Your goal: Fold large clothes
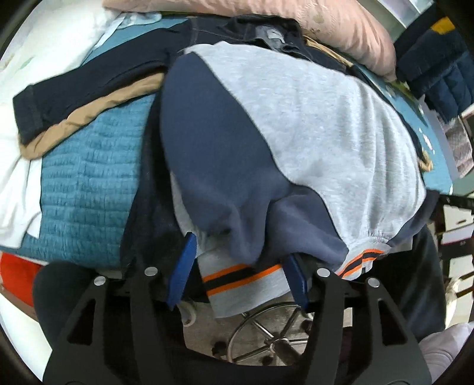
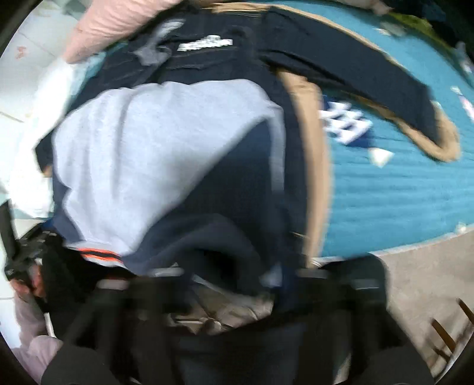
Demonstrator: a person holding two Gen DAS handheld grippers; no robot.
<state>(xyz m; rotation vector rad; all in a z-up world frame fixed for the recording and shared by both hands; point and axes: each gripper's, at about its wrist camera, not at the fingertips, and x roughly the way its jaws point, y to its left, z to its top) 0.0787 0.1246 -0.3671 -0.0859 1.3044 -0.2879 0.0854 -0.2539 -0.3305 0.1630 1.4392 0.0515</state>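
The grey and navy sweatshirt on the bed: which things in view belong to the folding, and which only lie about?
Job in hand:
- grey and navy sweatshirt
- left gripper, open over its striped hem
- right gripper, blurred

Lying about:
- dark navy garment
- tan garment
- pink pillow
- teal bedspread

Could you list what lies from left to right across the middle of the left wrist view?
White bedding → teal quilt → grey and navy sweatshirt → dark blue padded jacket.

Sweatshirt (image 1: pixel 311 124) — soft matt fleece, grey and navy, with ribbed striped cuffs (image 1: pixel 237 278). Bedspread (image 1: pixel 89 183) — teal quilted cloth, ridged. Chair base (image 1: pixel 266 334): shiny chromed metal.
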